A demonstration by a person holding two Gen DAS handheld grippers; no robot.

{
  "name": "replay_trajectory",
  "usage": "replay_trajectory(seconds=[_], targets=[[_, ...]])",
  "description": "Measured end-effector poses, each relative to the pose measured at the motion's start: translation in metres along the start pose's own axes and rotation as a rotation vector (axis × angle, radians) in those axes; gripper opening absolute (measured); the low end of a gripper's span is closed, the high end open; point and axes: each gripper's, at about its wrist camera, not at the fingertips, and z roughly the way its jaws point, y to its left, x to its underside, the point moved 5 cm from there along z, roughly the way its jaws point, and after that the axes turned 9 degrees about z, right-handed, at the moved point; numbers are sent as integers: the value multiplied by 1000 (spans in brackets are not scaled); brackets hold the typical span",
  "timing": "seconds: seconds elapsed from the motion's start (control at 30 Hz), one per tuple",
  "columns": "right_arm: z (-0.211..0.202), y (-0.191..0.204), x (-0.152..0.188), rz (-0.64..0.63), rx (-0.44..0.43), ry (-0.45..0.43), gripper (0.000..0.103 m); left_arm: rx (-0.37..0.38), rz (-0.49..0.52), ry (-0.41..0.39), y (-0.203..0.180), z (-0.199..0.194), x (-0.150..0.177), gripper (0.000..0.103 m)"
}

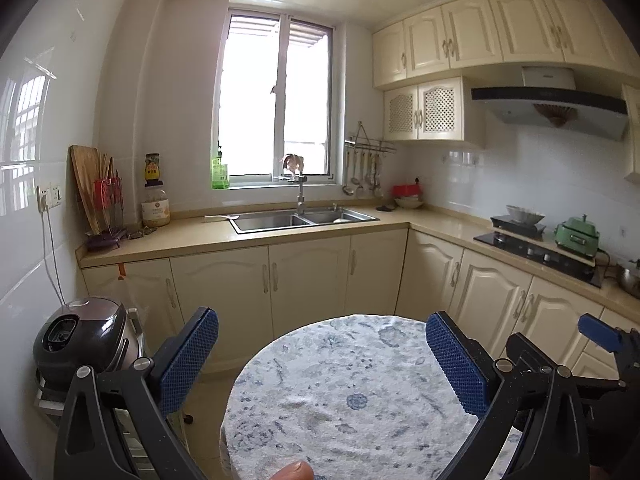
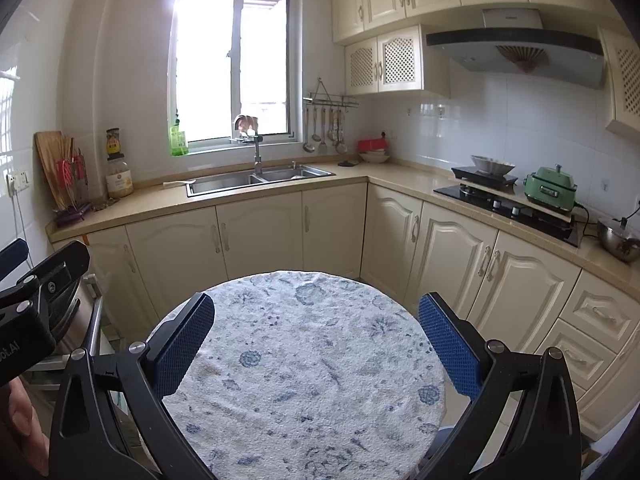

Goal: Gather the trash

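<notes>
Two black hand-held grippers with blue pads, left gripper point(image 1: 322, 356) and right gripper point(image 2: 316, 340), hover with jaws spread wide and empty above a round table draped in blue-flowered white cloth point(image 2: 304, 360). No trash is visible, so this looks like a ready stance before searching.

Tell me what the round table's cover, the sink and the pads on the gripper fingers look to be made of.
Table cover: soft nubby fabric like terry cloth, white with blue print, matte. Sink: brushed stainless steel, grey with dull reflections. Finger pads: blue textured rubber or foam, probably; a fine grid pattern shows, on black hard plastic or metal arms.
</notes>
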Motion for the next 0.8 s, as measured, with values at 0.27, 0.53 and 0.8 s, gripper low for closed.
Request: replay_trajectory(seconds=[0.27, 0.53, 0.8], targets=[[-1, -1, -2, 3, 0, -3, 103, 11, 0, -7, 2, 6, -3, 102], [-2, -1, -3, 5, -7, 1, 103, 18, -7, -6, 1, 9, -2, 102], [-1, 0, -3, 9, -9, 3, 103, 25, -15, -9, -3, 11, 2, 102]])
